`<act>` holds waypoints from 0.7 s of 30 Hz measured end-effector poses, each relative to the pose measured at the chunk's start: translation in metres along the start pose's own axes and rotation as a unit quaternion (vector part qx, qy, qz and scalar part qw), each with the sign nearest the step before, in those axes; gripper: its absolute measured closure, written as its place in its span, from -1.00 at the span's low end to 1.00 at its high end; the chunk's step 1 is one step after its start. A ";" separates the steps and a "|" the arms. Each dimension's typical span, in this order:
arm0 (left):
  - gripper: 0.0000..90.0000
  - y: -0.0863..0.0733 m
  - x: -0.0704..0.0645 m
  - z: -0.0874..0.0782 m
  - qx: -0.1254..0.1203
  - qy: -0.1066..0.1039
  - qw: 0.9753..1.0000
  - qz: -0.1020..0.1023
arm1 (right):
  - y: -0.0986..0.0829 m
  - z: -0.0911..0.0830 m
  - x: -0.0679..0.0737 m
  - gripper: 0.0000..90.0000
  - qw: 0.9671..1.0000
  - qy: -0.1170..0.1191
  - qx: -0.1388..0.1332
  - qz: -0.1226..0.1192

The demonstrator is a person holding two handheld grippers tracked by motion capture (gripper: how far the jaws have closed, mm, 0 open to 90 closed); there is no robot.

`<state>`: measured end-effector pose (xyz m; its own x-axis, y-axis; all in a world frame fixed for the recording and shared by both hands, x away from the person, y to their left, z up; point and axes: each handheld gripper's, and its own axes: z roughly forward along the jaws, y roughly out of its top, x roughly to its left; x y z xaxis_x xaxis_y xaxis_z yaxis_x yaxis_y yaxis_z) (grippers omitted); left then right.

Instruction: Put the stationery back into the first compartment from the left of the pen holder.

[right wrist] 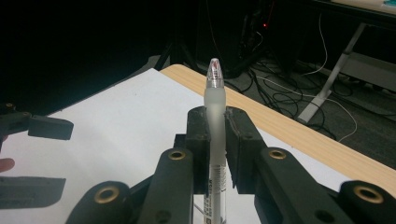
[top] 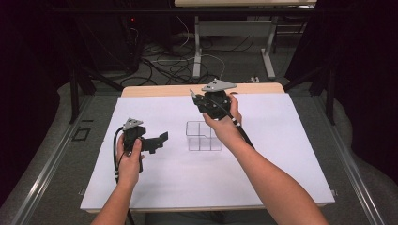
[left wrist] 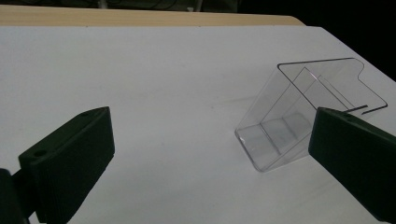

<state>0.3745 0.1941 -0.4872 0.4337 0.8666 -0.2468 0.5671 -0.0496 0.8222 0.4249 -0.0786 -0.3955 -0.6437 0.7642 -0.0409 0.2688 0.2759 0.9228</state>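
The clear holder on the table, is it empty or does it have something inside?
Empty. The clear holder shows bare compartments; the pen sits clamped in the right tool.

The clear compartment holder (top: 203,136) stands on the table (top: 281,154) between the two tongs, to the right of the left gripper (top: 159,139) and just before the right gripper (top: 196,99). The pen (right wrist: 215,135) sits upright between the right gripper's jaws.

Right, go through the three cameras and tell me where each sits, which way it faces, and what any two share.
High view: above the person's side, looking forward and down on the white table; both forearms, left gripper, right gripper.
Left gripper view: rides the left gripper, faces the clear holder between its open jaws.
Right gripper view: rides the right gripper, shut on a pen, facing the table's far edge.
Shared: the holder appears in the high and left gripper views.
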 end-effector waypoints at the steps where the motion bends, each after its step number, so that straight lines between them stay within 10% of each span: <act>1: -0.99 0.000 0.000 0.000 -0.001 0.001 1.000 -0.001 | 0.000 0.002 0.002 0.78 1.000 0.001 -0.001 0.002; 21: -0.99 0.001 0.003 -0.003 -0.005 0.001 1.000 -0.006 | -0.001 0.029 0.025 0.78 1.000 0.003 -0.014 0.001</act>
<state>0.3746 0.1984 -0.4857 0.4253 0.8680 -0.2564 0.5652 -0.0334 0.8243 0.4295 -0.0434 -0.4083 -0.6474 0.7612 -0.0378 0.2499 0.2588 0.9330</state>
